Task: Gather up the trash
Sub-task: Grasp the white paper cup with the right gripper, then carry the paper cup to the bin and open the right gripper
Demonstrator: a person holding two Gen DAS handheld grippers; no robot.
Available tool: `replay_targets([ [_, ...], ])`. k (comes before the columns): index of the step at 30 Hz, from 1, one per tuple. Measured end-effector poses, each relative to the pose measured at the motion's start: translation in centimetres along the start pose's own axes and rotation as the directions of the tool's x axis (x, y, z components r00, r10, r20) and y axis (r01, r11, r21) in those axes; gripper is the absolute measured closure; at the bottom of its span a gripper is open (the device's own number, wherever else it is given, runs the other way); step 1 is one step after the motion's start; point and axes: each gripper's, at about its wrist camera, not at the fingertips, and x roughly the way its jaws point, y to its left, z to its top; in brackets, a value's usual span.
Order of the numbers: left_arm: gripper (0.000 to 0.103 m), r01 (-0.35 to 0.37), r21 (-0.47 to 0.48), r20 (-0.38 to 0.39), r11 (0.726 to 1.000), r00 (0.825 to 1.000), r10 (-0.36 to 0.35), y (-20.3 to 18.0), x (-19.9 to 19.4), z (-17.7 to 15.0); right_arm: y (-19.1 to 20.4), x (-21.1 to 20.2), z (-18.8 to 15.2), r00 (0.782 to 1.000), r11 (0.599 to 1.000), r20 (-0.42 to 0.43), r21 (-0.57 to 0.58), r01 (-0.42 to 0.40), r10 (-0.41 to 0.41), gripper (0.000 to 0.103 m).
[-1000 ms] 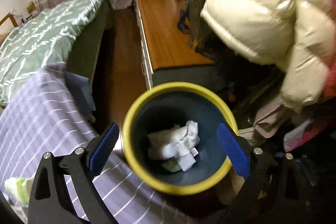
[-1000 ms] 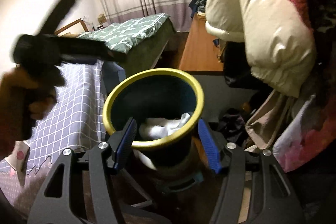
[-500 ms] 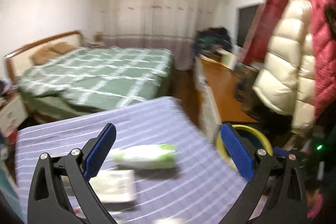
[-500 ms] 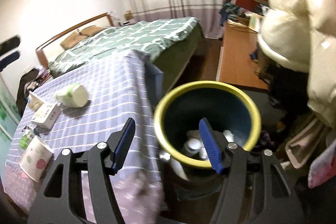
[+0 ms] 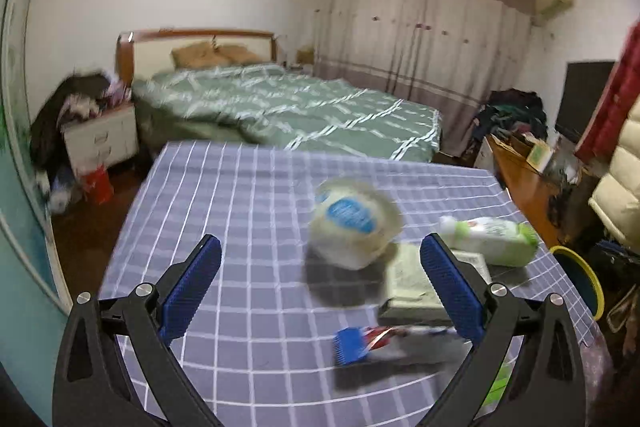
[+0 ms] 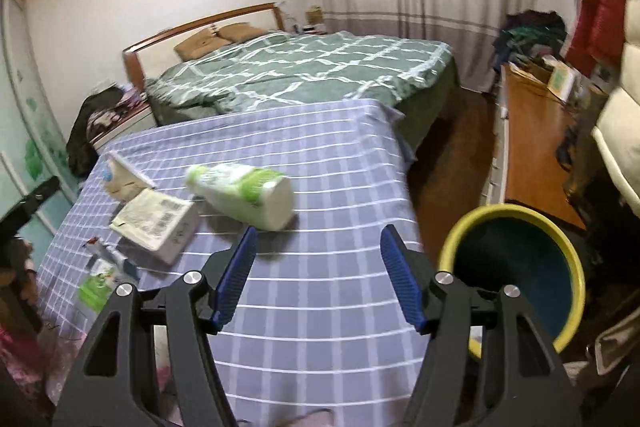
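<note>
Trash lies on a purple checked tablecloth (image 5: 248,211). In the left wrist view a white tub with a blue label (image 5: 354,223) lies ahead of my open, empty left gripper (image 5: 320,287), with a flat box (image 5: 412,279), a blue-capped tube (image 5: 372,341) and a white-green bottle (image 5: 490,235) to the right. In the right wrist view my open, empty right gripper (image 6: 318,275) hovers over the cloth (image 6: 320,307), just short of the bottle (image 6: 244,193). The yellow-rimmed bin (image 6: 520,275) stands to its right.
A green-quilted bed (image 6: 304,75) lies beyond the table. A wooden desk (image 6: 532,147) with clutter and hanging puffer coats (image 6: 628,107) are on the right. A nightstand (image 5: 100,139) stands at the left. A green packet (image 6: 96,287) lies at the cloth's left edge.
Both grippers swung away from the bin toward the table. The left now faces the tub and box; the right moved over the cloth near the bottle, leaving the bin to its right.
</note>
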Motion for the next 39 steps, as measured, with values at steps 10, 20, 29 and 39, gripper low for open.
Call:
replay_targets([
  [10, 0.005, 0.006, -0.027, -0.023, 1.0, 1.0, -0.007, 0.7, 0.6, -0.7, 5.7, -1.0, -2.0, 0.953, 0.937, -0.102, -0.179, -0.299, 0.284, 0.032],
  [20, 0.005, 0.073, 0.016, 0.044, 0.997, 0.996, -0.074, -0.4, -1.6, -0.4, 11.3, -0.9, -5.0, 0.915, 0.814, -0.237, -0.422, -0.399, 0.326, 0.014],
  [29, 0.005, 0.131, 0.067, 0.033, 0.989, 0.99, -0.134, -1.7, -1.8, -0.4, 12.1, 1.6, -5.6, 0.889, 0.756, -0.341, -0.482, -0.444, 0.305, 0.013],
  [39, 0.005, 0.149, 0.083, 0.007, 0.985, 0.989, -0.151, -2.2, -1.3, -0.7, 9.4, 1.2, -5.1, 0.893, 0.822, -0.303, -0.371, -0.432, 0.332, 0.023],
])
